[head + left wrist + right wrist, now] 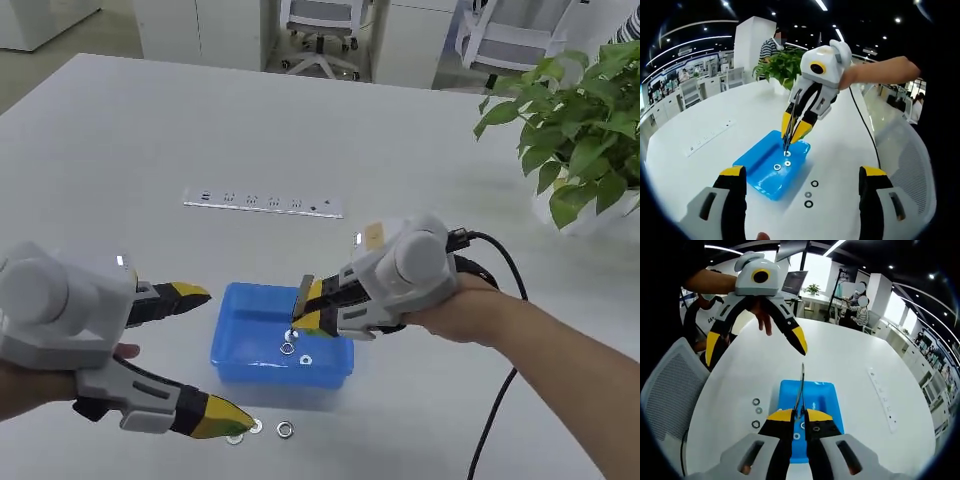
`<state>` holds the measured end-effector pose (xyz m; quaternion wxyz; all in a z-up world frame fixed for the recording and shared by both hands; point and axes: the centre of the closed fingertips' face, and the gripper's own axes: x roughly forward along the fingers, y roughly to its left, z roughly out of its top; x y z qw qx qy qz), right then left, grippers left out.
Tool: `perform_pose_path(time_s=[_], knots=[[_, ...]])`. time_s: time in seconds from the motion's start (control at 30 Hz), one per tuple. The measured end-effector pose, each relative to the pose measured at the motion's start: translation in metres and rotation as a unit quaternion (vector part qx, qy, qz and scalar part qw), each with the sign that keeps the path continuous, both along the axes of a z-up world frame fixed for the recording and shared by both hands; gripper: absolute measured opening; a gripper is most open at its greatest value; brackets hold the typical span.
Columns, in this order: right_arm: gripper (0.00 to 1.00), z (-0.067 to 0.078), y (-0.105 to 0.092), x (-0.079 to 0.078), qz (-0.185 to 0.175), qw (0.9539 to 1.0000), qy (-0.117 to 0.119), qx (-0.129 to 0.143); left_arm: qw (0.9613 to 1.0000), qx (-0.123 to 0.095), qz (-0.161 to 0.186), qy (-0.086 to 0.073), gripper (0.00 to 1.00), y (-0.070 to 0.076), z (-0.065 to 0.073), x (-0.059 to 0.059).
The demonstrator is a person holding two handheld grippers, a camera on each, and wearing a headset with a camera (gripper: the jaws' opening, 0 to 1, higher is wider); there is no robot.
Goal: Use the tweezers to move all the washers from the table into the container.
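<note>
Three table washers (257, 428) lie on the table (120, 150), just off the near edge of the tray (240, 318). The left gripper (212, 355) is at the tray's left with its jaws wide apart and nothing between them. Its lower jaw tip is just beside the table washers. Two tray washers (288, 348) sit inside the tray near its front wall. The right gripper (310, 306) is over the tray, jaws together and clamped on the tweezers (801, 385). The tweezers point down just above the tray washers; cannot tell if they grip one. Beyond the tray is a power strip (263, 202). Far right of the tray is a plant (580, 120).
</note>
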<state>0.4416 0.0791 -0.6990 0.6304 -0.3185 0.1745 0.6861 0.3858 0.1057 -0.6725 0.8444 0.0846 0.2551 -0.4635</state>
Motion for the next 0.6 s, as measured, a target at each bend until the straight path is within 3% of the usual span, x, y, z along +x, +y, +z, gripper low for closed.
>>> perform_pose_path(time_s=[0.37,0.6], knots=[[0.09,-0.022,0.004,0.007,0.005,0.9998,0.010,-0.015,1.0000,-0.003,-0.001,0.000,0.98,0.003,-0.004,0.011],[0.09,-0.039,0.005,0.007,0.011,0.9994,0.020,-0.025,0.9999,-0.005,-0.013,-0.004,0.89,-0.002,-0.005,0.016]])
